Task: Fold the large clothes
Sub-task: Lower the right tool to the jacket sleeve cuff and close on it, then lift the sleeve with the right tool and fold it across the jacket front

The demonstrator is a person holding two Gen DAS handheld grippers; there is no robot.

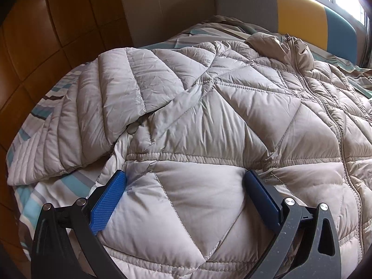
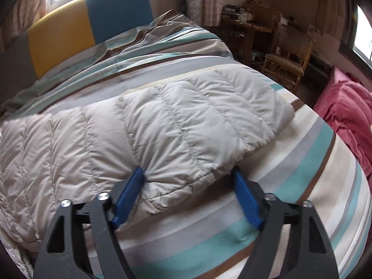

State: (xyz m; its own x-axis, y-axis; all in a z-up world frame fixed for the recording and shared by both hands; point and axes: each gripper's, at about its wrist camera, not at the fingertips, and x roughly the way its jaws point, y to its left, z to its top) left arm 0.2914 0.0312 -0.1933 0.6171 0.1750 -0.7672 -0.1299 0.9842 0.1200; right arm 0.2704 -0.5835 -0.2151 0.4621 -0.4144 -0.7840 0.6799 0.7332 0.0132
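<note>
Beige quilted down jacket [image 1: 232, 116] lay spread front-up on a striped bed [image 2: 302, 186]; its zip ran lengthwise toward the collar, which pointed at the yellow-and-blue headboard [image 1: 302, 11], so the long axis followed the bed's length. One sleeve [image 2: 186, 121] stretched sideways, across that axis. Left claw [image 1: 184, 186] stood wide, pads pressed into the puffy lower panel either side of a quilted block, nothing pinched. Right claw [image 2: 188, 186] stood partly open, straddling the sleeve's near edge; its pads dented the fabric, though no firm grip was evident. Probable risks: the slippery shell could slide out of a shallow bite, the thick filling could spring back and undo a fold, and a pinch taken too deep might catch the bedcover with the sleeve.
</note>
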